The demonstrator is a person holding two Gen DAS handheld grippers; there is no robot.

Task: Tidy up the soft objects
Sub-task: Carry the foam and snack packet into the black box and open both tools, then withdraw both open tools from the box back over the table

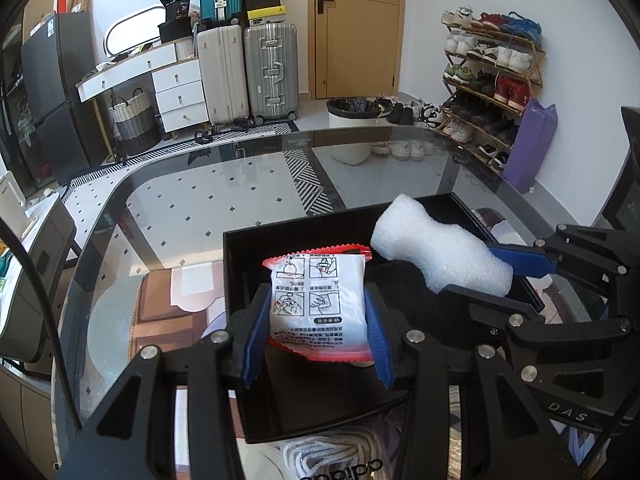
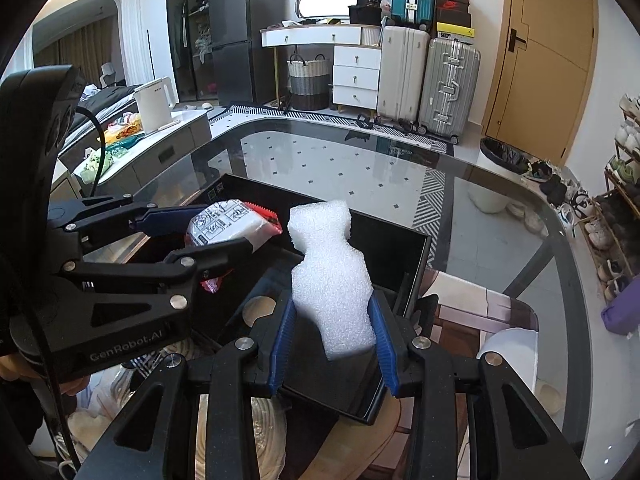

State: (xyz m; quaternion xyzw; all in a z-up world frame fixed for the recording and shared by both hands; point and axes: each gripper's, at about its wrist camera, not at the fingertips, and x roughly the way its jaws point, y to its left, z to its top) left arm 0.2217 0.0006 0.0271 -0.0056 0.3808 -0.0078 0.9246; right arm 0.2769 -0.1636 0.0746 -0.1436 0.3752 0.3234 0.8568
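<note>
Both tools hang over the black box [image 1: 240, 264] on the glass table [image 1: 180, 208] — each load poised to drop in. The left tool [image 1: 318, 320] pinches a white packet [image 1: 320, 300]; at its two o'clock, the right tool [image 2: 334, 320] squeezes a foam piece [image 2: 328, 276] by its base.

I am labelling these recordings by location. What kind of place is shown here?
Most likely a room in a home, perhaps an entry or living area. A shoe rack full of sneakers stands by the wooden door, suitcases lean against the wall, and work happens on a glass table.
</note>
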